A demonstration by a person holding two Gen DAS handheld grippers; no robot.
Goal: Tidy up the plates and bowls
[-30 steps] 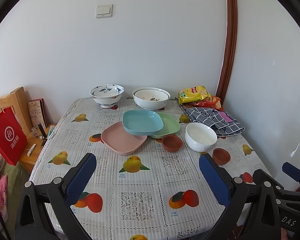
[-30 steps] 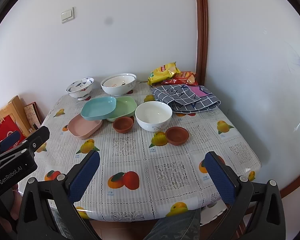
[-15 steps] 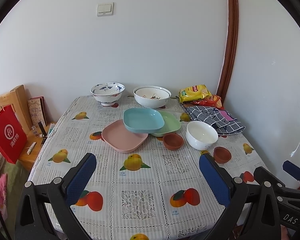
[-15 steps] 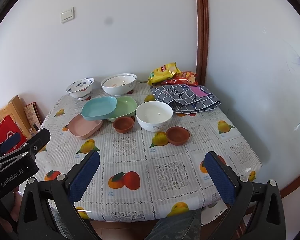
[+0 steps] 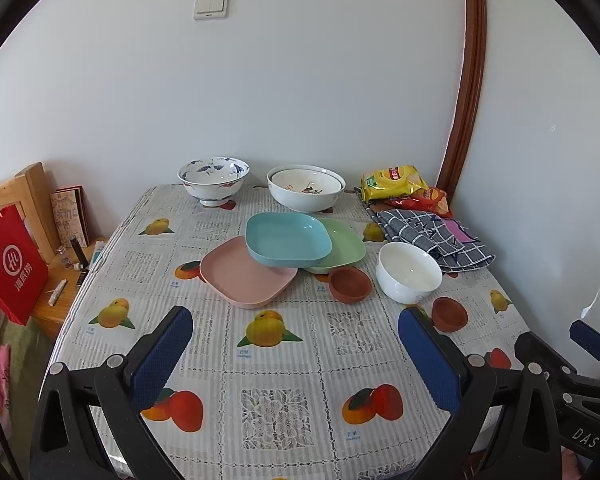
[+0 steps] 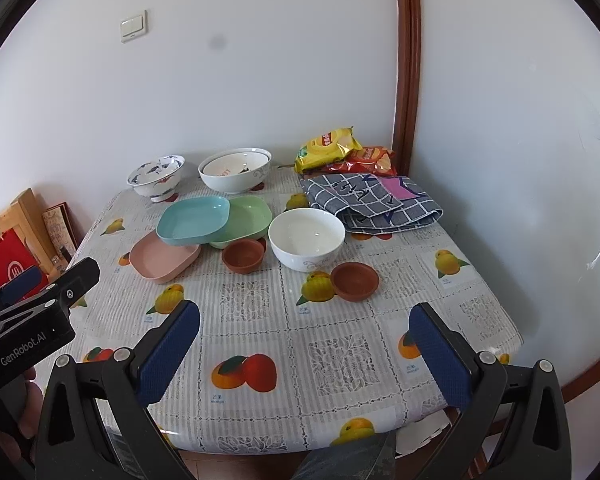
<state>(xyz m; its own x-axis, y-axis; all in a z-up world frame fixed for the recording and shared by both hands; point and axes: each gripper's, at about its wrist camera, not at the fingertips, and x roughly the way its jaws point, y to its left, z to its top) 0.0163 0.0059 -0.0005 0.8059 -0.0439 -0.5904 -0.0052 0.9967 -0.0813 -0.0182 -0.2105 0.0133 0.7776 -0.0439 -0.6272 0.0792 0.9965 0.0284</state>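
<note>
Three square plates overlap mid-table: a blue plate [image 5: 286, 238] lies across a pink plate [image 5: 244, 276] and a green plate [image 5: 342, 246]. A plain white bowl [image 5: 409, 271] stands to their right, with one brown dish [image 5: 350, 283] beside it and another brown dish [image 5: 449, 313] nearer me. At the back stand a blue-patterned bowl [image 5: 213, 178] and a large white bowl [image 5: 305, 188]. My left gripper [image 5: 294, 360] hangs open over the near table edge, holding nothing. My right gripper [image 6: 304, 354] is likewise open and empty, well short of the white bowl [image 6: 306, 237].
A checked cloth [image 5: 432, 236] and snack bags [image 5: 394, 182] fill the back right corner by the wall. Left of the fruit-print table [image 5: 276, 404] stand a red paper bag [image 5: 12, 268] and a wooden chair [image 5: 34, 196]. A person's leg shows below the table edge in the right wrist view.
Both views have shifted only slightly; the left gripper has tilted a little, so the dishes sit a touch higher in its view. No dish has moved.
</note>
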